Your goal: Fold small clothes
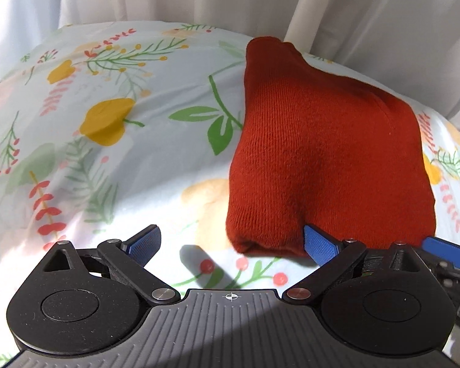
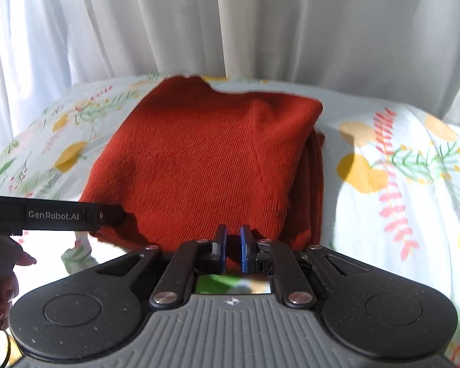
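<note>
Right wrist: left hand-held gripper [image 2: 107, 214] reads "GenRobot.AI".

Both wrist views low, close, sharing red knit garment [image 1: 328, 159]

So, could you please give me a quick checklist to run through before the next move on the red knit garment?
1. Left gripper open: ok, fingers spread wide.
2. Left gripper free of the red knit garment: cannot tell, one pad sits at its near edge.
3. Right gripper gripping the near edge: ok, fingers nearly together with red fabric between them.
4. Garment folded: ok, layers stacked at its right side.
5. Garment fully on the floral sheet: ok.
6. Far edge clear of the white curtain: cannot tell.
</note>
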`<state>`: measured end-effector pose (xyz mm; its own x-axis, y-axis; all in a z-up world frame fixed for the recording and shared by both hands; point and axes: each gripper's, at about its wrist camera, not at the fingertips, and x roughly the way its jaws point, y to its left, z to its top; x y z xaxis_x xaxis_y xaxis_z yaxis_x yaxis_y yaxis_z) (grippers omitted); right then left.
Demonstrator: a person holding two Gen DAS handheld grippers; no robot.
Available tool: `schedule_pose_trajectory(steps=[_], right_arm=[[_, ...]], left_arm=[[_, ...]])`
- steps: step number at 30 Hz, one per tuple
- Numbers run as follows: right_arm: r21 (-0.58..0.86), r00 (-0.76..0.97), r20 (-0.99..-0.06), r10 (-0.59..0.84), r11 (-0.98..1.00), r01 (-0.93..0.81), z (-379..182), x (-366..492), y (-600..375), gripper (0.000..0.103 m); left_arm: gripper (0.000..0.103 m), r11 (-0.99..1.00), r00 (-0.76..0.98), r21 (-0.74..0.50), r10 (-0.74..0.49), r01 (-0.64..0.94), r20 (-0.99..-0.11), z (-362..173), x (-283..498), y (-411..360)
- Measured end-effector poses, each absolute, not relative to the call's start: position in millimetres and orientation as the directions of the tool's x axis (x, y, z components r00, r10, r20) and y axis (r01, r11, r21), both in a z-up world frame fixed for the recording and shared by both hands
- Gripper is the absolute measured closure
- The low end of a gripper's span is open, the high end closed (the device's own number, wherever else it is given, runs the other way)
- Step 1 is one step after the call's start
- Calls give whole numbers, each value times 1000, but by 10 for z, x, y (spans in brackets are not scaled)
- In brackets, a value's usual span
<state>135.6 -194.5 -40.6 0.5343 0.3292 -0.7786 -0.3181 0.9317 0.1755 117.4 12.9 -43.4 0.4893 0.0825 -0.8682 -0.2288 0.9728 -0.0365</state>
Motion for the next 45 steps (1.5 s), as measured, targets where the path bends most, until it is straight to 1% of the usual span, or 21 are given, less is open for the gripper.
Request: schedule_pose_trajectory(steps=[1, 2, 3, 5, 7, 9, 10, 11, 13, 20, 30, 45], right_arm=[[180, 514, -792, 330, 930, -320, -381, 1292, -1940, 49], [181, 495, -806, 324, 932, -315, -365, 1208, -1934, 23], [165, 485, -822, 300, 939, -302, -354, 1133, -1925, 18], [115, 462, -853, 241, 952, -285, -351, 987, -1907, 17], [87, 419, -888, 190, 964, -253, -367, 915, -1900, 14], [93, 383, -908, 172, 972, -215, -367, 875, -1908, 12], [97, 381, -909, 170, 974, -203, -352, 849, -1910, 9], [87, 385, -909, 158, 977, -195, -328, 832, -1900, 6], [46, 405, -907, 117, 982, -182, -259, 828, -1869, 4], [17, 460, -884, 87, 988, -154, 3, 805, -1810, 4], [25, 451, -889, 76, 993, -119, 30, 828, -1783, 4], [21, 449, -891, 69, 994, -111, 16, 884, -1786, 4]], left_arm=[[2, 973, 467, -20, 92, -229, -880, -421, 1131, 124], [2, 973, 444, 7, 113, -232, -889, -415, 1089, 115], [2, 972, 424, 44, 141, -232, -894, -412, 1041, 100], [2, 971, 402, 101, 184, -219, -897, -397, 955, 65], [2, 971, 405, 128, 203, -203, -891, -358, 876, 38], [2, 971, 416, 137, 208, -194, -885, -301, 812, 11], [2, 973, 423, 134, 203, -188, -883, -270, 787, -1], [1, 974, 427, 132, 199, -182, -882, -241, 765, -13], [1, 975, 444, 129, 197, -179, -874, -168, 725, -33], [1, 972, 474, 147, 217, -181, -853, 0, 631, -48], [1, 969, 480, 160, 234, -190, -845, 51, 616, -25], [1, 971, 480, 168, 232, -172, -846, 21, 670, -33]])
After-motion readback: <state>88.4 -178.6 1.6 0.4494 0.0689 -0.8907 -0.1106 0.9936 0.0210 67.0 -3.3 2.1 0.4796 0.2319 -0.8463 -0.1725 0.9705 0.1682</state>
